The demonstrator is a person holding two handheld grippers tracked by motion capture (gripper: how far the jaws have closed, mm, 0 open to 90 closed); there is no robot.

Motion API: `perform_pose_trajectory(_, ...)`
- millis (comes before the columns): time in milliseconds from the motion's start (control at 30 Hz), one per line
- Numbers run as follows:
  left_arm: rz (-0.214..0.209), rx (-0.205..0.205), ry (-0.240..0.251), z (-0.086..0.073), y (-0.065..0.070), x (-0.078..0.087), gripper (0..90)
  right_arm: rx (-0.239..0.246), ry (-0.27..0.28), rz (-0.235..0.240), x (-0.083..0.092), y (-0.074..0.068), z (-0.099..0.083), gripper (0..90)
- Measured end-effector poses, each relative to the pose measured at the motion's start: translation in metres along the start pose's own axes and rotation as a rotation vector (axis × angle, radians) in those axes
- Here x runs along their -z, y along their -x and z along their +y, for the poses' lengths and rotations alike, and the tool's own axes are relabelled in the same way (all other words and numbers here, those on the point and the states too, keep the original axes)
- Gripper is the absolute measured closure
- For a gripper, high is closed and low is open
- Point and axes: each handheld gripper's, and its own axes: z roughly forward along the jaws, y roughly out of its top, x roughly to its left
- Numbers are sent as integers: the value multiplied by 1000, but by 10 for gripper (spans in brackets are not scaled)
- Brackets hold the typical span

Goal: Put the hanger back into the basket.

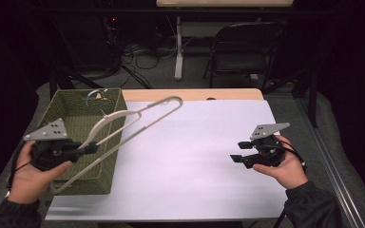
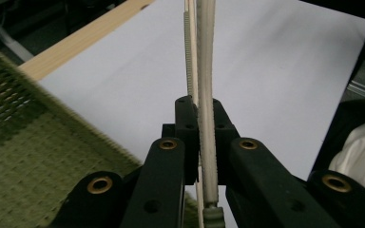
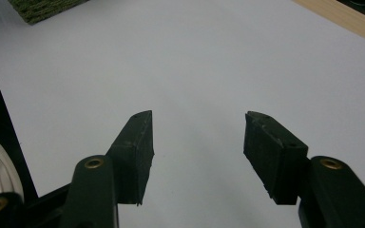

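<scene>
The left hand-held gripper (image 1: 91, 148) pinches the cream hanger (image 1: 138, 118) above the green basket (image 1: 71, 114) at the counter's (image 1: 195, 156) left edge, not yet dropped in, while the right hand-held gripper (image 1: 241, 159) is spread, empty.

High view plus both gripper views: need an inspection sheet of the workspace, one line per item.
Surface: white sheet over a wooden table top, bare in the middle.
Job's things: cream hanger lifted, slanting over the green woven basket at the table's left; its hook is over the basket.
Clutter: nothing seen.
Grippers: left gripper shut on the hanger's bar, also seen in the left gripper view; right gripper open, nothing between the jaws, above the sheet.
Cables: one trails from each gripper; a tangle on the floor behind the table.
Surroundings: folding chair, table leg, dark room.
</scene>
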Motion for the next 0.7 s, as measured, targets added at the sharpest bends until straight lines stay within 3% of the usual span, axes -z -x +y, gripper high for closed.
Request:
perform_pose_trajectory(67, 17, 3, 3, -1, -7, 3, 870, -1, 2, -2, -1, 0, -1, 429)
perform_pose_trajectory(167, 73, 35, 2, -6, -36, 16, 870, -21, 1, -4, -2, 2, -7, 429)
perform_pose_trajectory(200, 73, 35, 2, -6, -36, 16, 870, -21, 1, -4, -2, 2, -7, 429)
perform_pose_trajectory(233, 94, 44, 3, -8, -50, 22, 870, -33, 5, -13, -1, 4, -10, 431)
perform_pose_trajectory(267, 94, 44, 3, -8, -50, 22, 870, -33, 5, -13, -1, 4, -10, 431)
perform_pose_trajectory(300, 118, 48, -2, -9, -62, 27, 870, -42, 6, -15, -1, 5, -11, 431)
perform_pose_trajectory(333, 118, 48, -2, -9, -62, 27, 870, -50, 8, -14, -1, 5, -12, 431)
perform_pose_trajectory(400, 142, 50, -9, -11, -80, 33, 870, -55, 8, -16, -1, 6, -14, 431)
perform_pose_trajectory(467, 145, 54, -5, -12, -86, 34, 870, -59, 12, -15, -2, 6, -15, 431)
perform_pose_trajectory(533, 161, 55, -19, -18, -102, 35, 870, -70, 14, -13, -5, 7, -18, 434)
perform_pose_trajectory(667, 170, 63, -40, -26, -115, 33, 870, -78, 8, -18, -8, 7, -20, 435)
perform_pose_trajectory(700, 167, 84, -43, -34, -122, 30, 870, -78, 7, -15, -8, 7, -20, 434)
